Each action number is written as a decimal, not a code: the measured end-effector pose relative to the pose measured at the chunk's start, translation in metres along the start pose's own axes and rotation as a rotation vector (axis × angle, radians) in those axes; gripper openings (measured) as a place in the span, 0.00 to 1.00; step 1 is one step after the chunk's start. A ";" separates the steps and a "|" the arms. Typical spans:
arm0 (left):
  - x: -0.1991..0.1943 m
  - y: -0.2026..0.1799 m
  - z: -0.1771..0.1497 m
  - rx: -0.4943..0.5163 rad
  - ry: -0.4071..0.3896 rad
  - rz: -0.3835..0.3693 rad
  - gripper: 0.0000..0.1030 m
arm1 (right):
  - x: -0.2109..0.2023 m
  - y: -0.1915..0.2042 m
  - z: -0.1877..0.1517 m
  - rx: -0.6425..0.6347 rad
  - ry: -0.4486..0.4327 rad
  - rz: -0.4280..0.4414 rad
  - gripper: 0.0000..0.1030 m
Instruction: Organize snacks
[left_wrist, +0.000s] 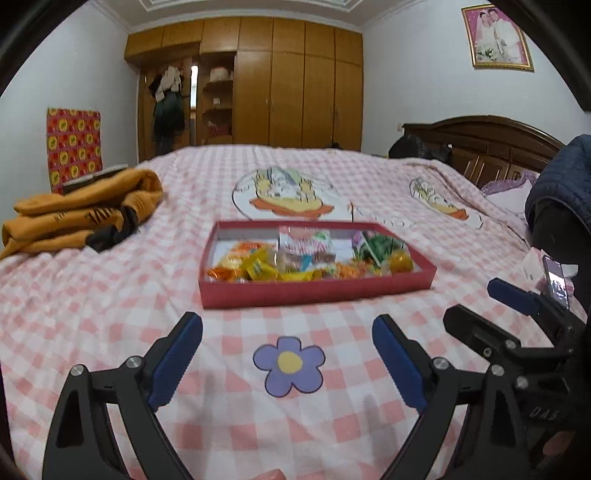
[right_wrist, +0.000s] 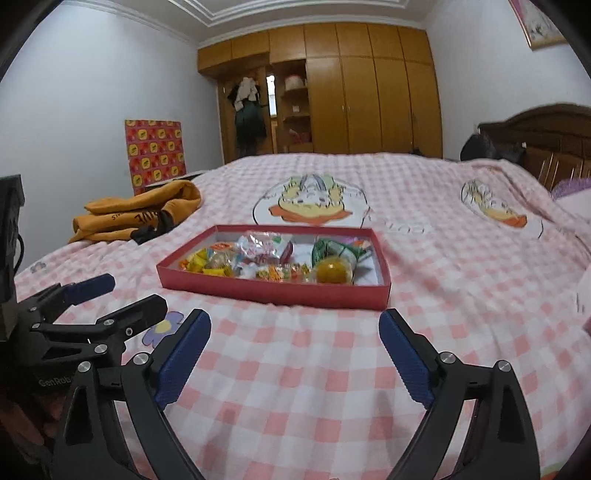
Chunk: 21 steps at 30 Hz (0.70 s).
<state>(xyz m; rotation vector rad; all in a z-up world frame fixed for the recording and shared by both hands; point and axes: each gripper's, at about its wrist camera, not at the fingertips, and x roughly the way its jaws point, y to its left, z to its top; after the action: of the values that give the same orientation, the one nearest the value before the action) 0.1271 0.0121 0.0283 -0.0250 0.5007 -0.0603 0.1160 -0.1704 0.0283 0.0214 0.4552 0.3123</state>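
A shallow red box (left_wrist: 314, 291) is seen on the pink checked bed cover (left_wrist: 110, 314), about in the middle of the bed and nearer to its front edge than to the headboard (left_wrist: 487, 144). All the snacks that can be seen are already inside it: yellow and orange wrapped candies (left_wrist: 255, 267) at the left end, a white and red packet (left_wrist: 304, 240) in the middle, a green packet (left_wrist: 376, 247) and a round orange fruit (left_wrist: 400, 263) at the right end. No loose snack is found on the cover around the box, so the collecting seems to be done, or nearly. Inside the box, however, the pieces are heaped together and no clear sorting is visible; some arranging is probably left, though this is only judged.

The left gripper (left_wrist: 288, 354) is held open and empty over the cover, just before the near wall of the box, not touching it. The right gripper (right_wrist: 295, 350) is also held open with nothing between its fingers, at the same front side. A folded orange garment (left_wrist: 85, 210) is lying well apart, toward the left edge of the bed.
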 end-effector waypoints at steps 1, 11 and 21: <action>0.000 0.001 0.000 -0.007 0.000 -0.004 0.93 | 0.001 -0.001 0.000 0.006 0.001 -0.005 0.92; 0.000 0.003 -0.002 -0.015 0.001 -0.006 0.94 | -0.004 0.001 -0.003 -0.004 -0.015 -0.004 0.92; 0.000 0.001 -0.003 -0.011 -0.006 -0.003 0.95 | -0.001 -0.003 -0.003 0.014 0.006 0.011 0.92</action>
<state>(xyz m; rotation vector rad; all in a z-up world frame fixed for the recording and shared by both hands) 0.1257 0.0131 0.0257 -0.0370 0.4953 -0.0608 0.1151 -0.1738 0.0259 0.0365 0.4635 0.3203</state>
